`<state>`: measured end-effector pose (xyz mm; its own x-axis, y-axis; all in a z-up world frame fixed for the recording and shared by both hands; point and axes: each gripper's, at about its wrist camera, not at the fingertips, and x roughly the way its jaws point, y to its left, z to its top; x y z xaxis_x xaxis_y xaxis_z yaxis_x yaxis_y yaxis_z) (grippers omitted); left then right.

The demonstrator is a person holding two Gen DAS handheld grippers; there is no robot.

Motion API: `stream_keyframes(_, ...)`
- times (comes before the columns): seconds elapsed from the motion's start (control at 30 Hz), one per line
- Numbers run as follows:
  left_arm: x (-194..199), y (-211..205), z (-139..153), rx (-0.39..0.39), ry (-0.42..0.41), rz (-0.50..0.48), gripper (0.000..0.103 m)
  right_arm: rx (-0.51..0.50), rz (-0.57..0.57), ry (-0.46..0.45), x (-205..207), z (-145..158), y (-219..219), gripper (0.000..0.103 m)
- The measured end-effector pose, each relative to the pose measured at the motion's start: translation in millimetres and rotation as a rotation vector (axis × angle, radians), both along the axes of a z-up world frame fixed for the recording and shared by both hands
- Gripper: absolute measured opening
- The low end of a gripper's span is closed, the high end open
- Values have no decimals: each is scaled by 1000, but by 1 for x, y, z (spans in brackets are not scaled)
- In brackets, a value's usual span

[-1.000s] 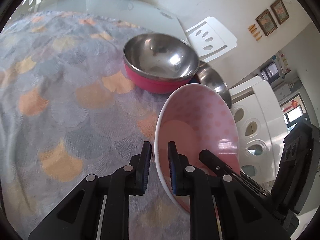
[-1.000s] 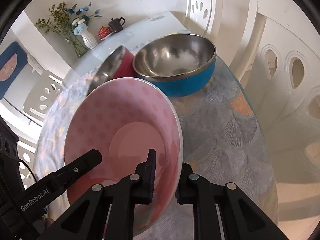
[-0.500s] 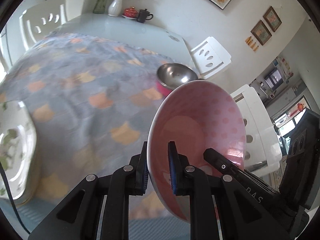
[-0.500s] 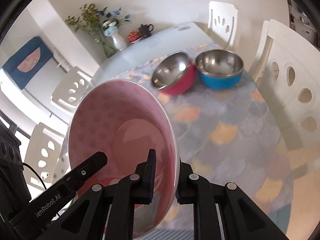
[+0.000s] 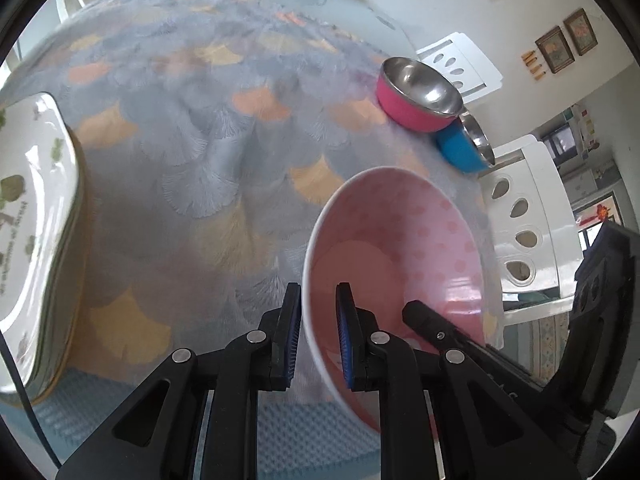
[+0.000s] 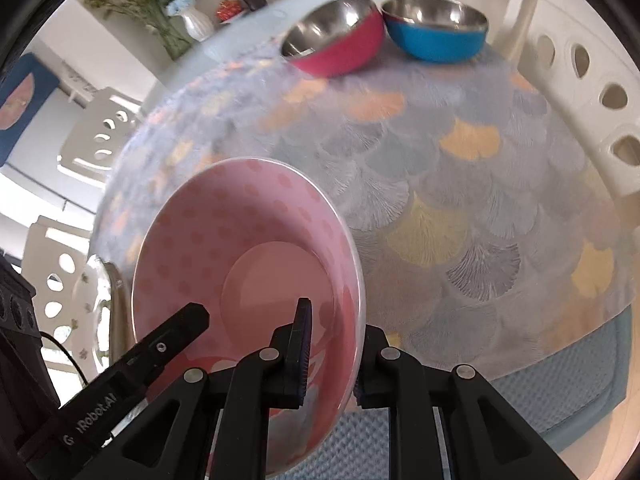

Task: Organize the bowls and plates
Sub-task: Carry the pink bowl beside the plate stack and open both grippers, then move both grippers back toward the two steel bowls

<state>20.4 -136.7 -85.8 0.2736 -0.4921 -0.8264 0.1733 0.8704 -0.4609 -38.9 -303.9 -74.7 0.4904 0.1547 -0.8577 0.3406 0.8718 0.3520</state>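
Fingers: left gripper [image 5: 318,336] and right gripper [image 6: 332,354] each clenched on opposite rims of the pink dotted bowl [image 5: 400,264], carried tilted above the tabletop [image 5: 224,152]. Patterned plate stack [image 5: 36,216], probably its destination, lies left, nearer the left gripper.

White chairs [image 5: 524,220] ring table; framed pictures [image 5: 566,42] on wall.
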Motion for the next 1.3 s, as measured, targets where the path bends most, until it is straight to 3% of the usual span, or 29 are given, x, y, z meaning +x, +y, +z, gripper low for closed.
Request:
stream_keyframes(0.67,0,6,0,-12,-4,-13,14,-5,-32,-6,-6,1,0,17)
stream_keyframes(0.87,-11,15,14,14,-53,-24,14,-32,-20,-26,-18,15,-1,17)
stream_keyframes(1.0,-34,29,33,27,-115,-35,14,-80,-6,-74,-37,39,-1,17)
stream_keyframes(1.13,-77,41,69,56,-236,-103,14,-248,-4,-194,-73,85,2,17)
stream_keyframes(1.3,-114,57,126,22,-352,-146,14,-402,-44,-333,-115,145,0,17)
